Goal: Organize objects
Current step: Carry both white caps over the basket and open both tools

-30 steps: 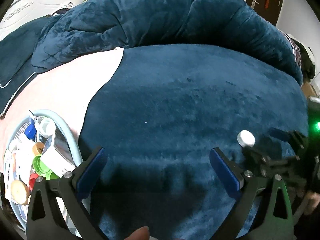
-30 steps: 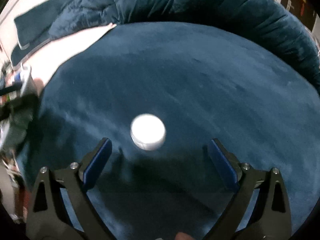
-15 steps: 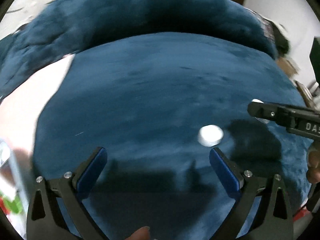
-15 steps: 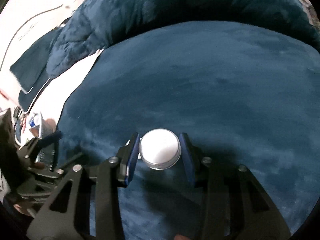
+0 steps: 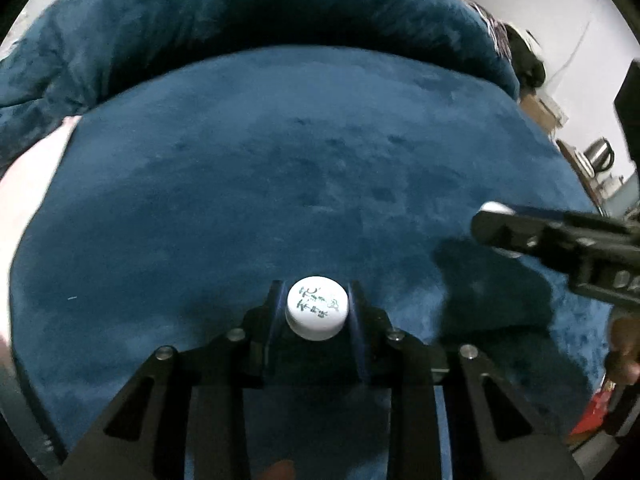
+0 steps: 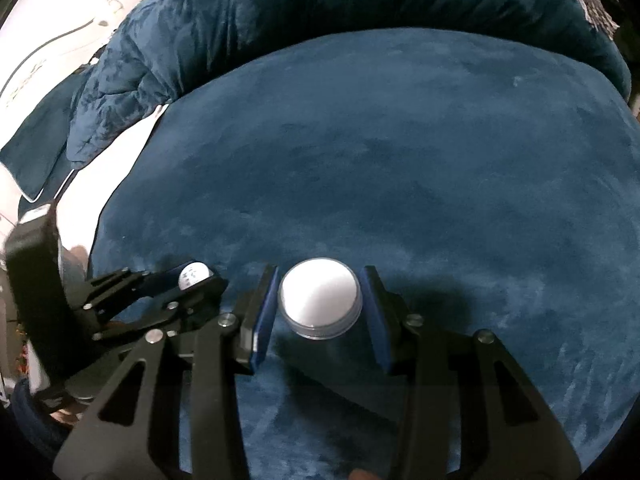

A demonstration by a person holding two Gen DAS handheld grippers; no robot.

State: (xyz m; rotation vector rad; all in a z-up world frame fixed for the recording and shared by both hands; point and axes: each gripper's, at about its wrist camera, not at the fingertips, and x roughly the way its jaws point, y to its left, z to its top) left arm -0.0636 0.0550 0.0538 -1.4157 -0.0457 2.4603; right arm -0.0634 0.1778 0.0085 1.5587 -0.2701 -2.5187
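Note:
My left gripper (image 5: 316, 310) is shut on a small white cap with dark handwriting (image 5: 317, 307), just above the dark blue plush blanket (image 5: 280, 168). My right gripper (image 6: 320, 300) is shut on a wider white-lidded round jar (image 6: 320, 297) and holds it over the same blanket (image 6: 400, 152). In the left wrist view the right gripper (image 5: 496, 224) reaches in from the right with the jar's white edge (image 5: 496, 208) showing. In the right wrist view the left gripper (image 6: 196, 280) sits at the left with the white cap (image 6: 192, 275).
A bunched blue quilt (image 5: 260, 20) rises along the far side of the bed. A pale pink sheet (image 5: 28, 184) shows at the left edge. A kettle (image 5: 600, 156) and clutter stand beyond the bed's right edge. A blue pillow (image 6: 36, 136) lies far left.
My left gripper swung right, away from the basket, and shut on the small white cap. My right gripper shut on the white jar and lifted it slightly.

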